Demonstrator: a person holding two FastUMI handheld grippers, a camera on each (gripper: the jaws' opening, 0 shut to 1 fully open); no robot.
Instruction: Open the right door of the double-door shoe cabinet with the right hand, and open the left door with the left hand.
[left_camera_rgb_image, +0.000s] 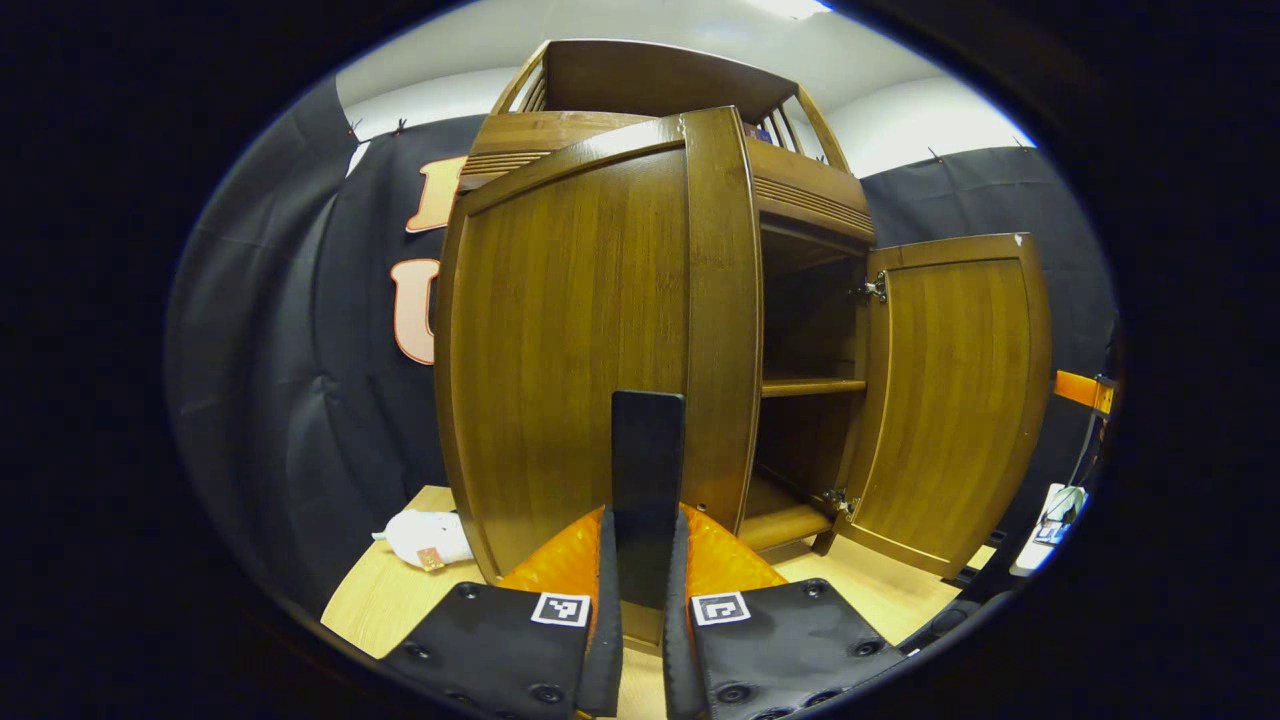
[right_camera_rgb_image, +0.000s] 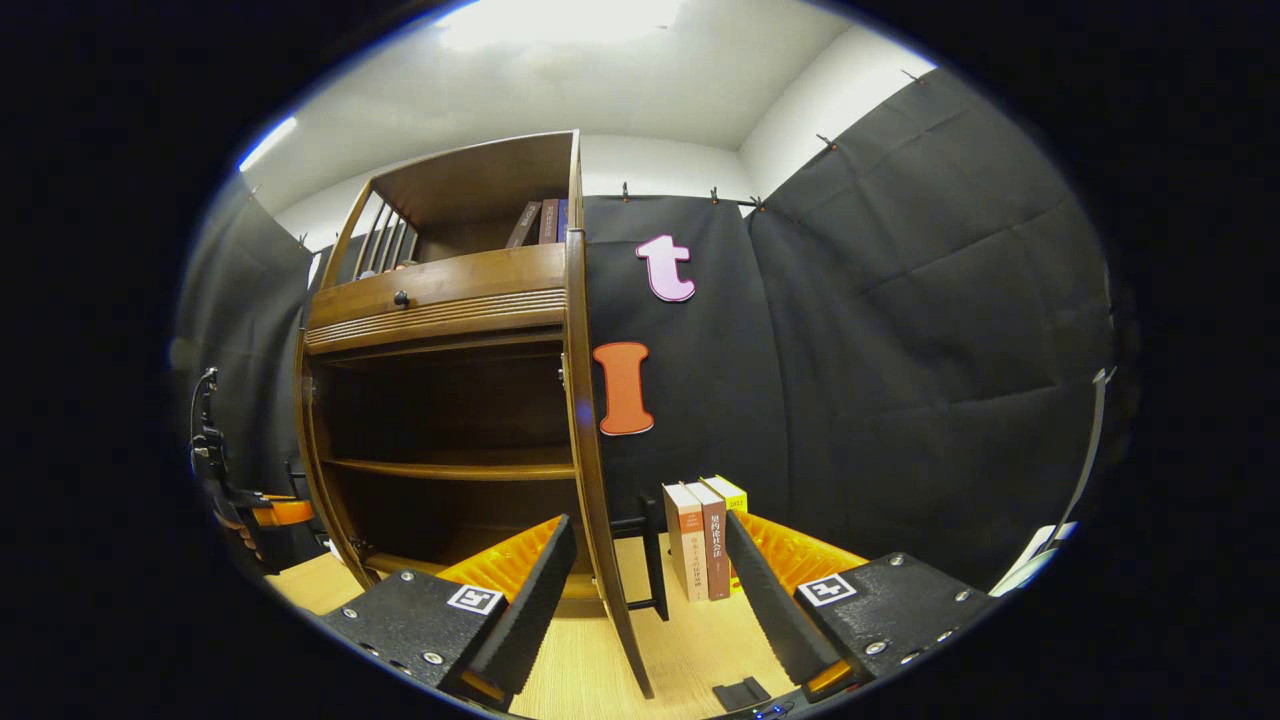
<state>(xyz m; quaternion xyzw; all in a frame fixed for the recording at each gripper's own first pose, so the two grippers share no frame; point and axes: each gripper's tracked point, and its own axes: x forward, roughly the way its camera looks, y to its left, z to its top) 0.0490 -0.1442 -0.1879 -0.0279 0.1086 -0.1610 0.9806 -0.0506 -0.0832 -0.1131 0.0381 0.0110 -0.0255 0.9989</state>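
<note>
The shoe cabinet is seen standing on a light wooden table against the black cloth wall. In the left gripper view, its left door is swung partly outward, its free edge turned toward the camera, and a dark upright handle on that edge is clamped between the fingers of the left gripper, which are drawn in tight on both sides of it. The right door is seen farther right, swung wide on its hinges, so that the dark interior and a middle shelf are exposed. A small white soft object is seen lying on the table left of the cabinet; what it is cannot be made out.

In the right gripper view, the right door is seen edge-on between the spread fingers of the right gripper, whose jaws are held well apart; whether either finger touches the door cannot be judged. The open compartment and the shelf are shown left of the door, with a drawer knob above. Three upright books stand on the table just right of the door, and more books are seen in the cabinet's top rack. The left gripper is seen at the far left edge.
</note>
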